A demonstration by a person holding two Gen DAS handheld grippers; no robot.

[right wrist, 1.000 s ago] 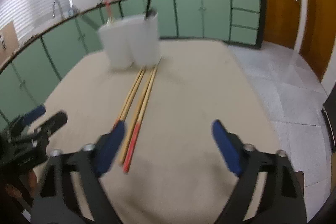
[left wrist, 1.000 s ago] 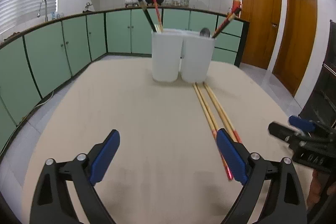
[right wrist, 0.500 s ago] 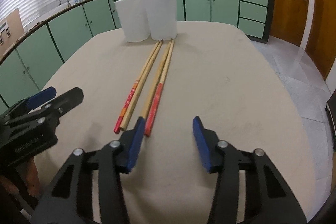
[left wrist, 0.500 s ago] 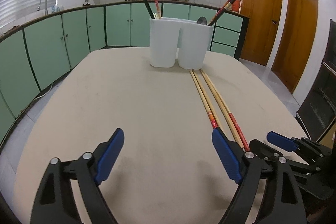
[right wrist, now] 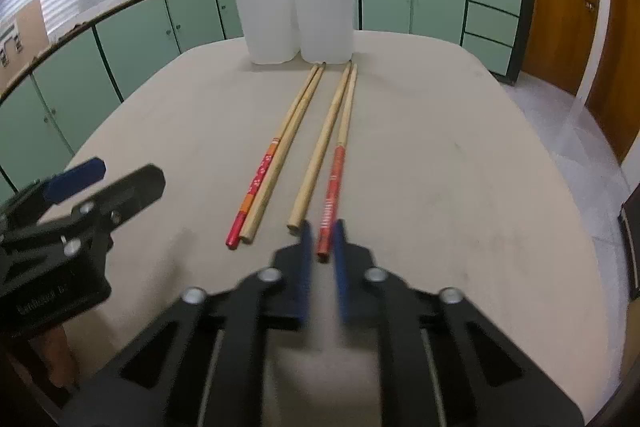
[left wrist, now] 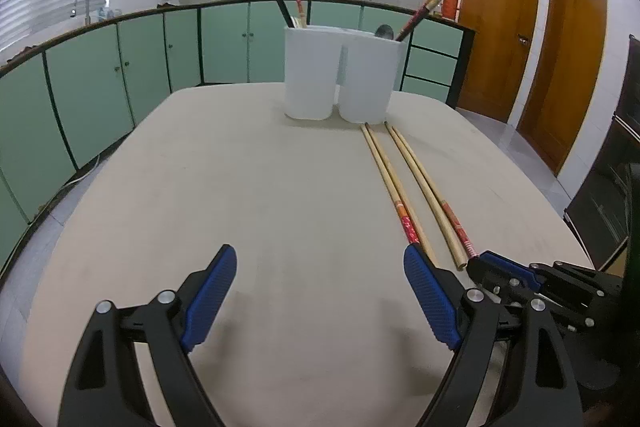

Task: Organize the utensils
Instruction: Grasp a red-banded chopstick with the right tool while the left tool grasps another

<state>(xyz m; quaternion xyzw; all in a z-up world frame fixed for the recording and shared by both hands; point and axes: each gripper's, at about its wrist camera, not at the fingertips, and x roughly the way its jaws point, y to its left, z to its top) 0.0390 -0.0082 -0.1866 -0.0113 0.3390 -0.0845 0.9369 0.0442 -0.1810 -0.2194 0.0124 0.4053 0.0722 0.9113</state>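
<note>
Four long wooden chopsticks lie in two pairs on the beige table [right wrist: 440, 155]. The left pair [right wrist: 280, 155] has one orange-red patterned end. In the right pair, a plain stick [right wrist: 320, 147] lies beside a red-ended chopstick [right wrist: 338, 167]. My right gripper [right wrist: 322, 239] is shut on that red end, low over the table; the left wrist view shows its tip [left wrist: 480, 263] at the stick's near end. My left gripper [left wrist: 320, 259] stands open over bare table, left of the left pair [left wrist: 386, 171]. A white two-compartment holder [left wrist: 340, 75] stands at the far end with utensils in it.
Green cabinets and a counter curve around behind the table. Wooden doors [left wrist: 500, 39] stand at the right, and a dark cabinet [left wrist: 616, 179] is near the table's right edge. The table's rounded edges drop to a tiled floor.
My right gripper has gone from wide open to shut around the red end of the rightmost chopstick, sinking a little toward it. My left gripper has stayed open and almost still.
</note>
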